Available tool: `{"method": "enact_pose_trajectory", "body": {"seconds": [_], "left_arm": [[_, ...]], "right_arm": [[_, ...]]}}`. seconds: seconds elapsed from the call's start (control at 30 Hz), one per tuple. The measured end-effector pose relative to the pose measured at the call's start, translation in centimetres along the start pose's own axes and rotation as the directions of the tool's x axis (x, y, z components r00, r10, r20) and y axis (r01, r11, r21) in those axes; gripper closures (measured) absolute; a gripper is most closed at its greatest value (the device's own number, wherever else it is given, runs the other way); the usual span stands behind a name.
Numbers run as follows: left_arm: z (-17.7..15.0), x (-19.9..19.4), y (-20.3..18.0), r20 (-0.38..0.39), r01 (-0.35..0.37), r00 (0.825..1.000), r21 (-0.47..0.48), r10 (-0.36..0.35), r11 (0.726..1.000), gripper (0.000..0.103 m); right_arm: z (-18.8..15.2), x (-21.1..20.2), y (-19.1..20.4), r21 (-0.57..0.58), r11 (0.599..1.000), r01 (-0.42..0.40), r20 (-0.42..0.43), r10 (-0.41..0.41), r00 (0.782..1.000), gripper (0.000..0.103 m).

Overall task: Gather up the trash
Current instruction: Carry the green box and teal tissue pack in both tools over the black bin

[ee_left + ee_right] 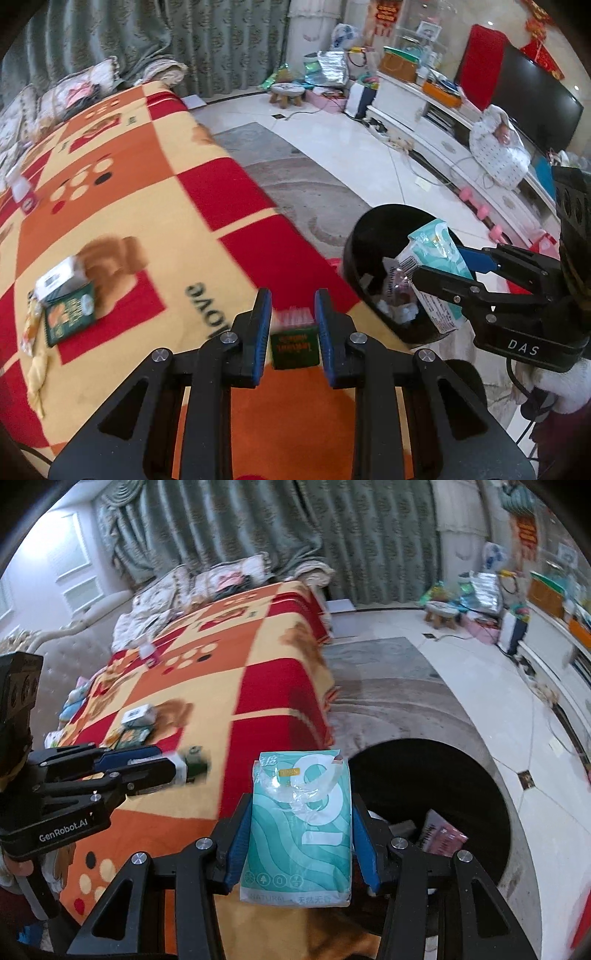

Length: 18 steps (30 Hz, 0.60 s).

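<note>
Two views share one moment. Left wrist view: the left hand-held gripper [291, 325] is clamped narrowly on a small green carton [294, 349] above the patterned blanket [155, 184]; a white box [59, 282] and a green packet [70, 317] lie on that blanket; the black bin [364, 236] stands on the floor beside the bed, with the right hand-held gripper [439, 271] over it. Right wrist view: the right hand-held gripper [297, 834] grips a teal tissue pack [299, 830] at the bin's [491, 794] near rim; the left hand-held gripper [168, 766] holds its carton [192, 766] over the blanket [258, 646].
</note>
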State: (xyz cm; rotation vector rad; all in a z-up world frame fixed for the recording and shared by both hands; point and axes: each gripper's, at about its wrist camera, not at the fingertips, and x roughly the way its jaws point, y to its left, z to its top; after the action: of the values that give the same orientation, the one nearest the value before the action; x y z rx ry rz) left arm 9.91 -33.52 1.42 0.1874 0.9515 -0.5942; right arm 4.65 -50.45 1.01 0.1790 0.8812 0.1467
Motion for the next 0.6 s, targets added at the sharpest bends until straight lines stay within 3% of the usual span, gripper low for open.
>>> {"method": "enact_pose_trajectory", "body": {"seconds": [0.27, 0.43, 0.53, 0.6], "left_arm": [[0.4, 2.0, -0.6, -0.036, 0.034, 0.999, -0.015, -0.035, 0.999, 0.082], [-0.6, 2.6, 0.0, -0.101, 0.067, 0.992, -0.060, -0.073, 0.996, 0.081], [-1.9, 3.3, 0.2, -0.150, 0.052, 0.987, -0.083, -0.064, 0.995, 0.077], [-2.9, 3.6, 0.1, -0.161, 0.055, 0.984, -0.094, -0.070, 0.994, 0.068]], "right_arm": [[-1.1, -0.1, -4.0, 0.079, 0.996, 0.029, -0.019, -0.028, 0.999, 0.055], [-1.5, 0.5, -4.7, 0.098, 0.995, 0.022, -0.033, -0.018, 0.999, 0.055], [-1.6, 1.0, -4.7, 0.104, 0.994, 0.012, -0.041, -0.008, 0.999, 0.055], [-1.6, 1.2, -4.5, 0.101, 0.995, 0.006, -0.044, -0.002, 0.999, 0.055]]}}
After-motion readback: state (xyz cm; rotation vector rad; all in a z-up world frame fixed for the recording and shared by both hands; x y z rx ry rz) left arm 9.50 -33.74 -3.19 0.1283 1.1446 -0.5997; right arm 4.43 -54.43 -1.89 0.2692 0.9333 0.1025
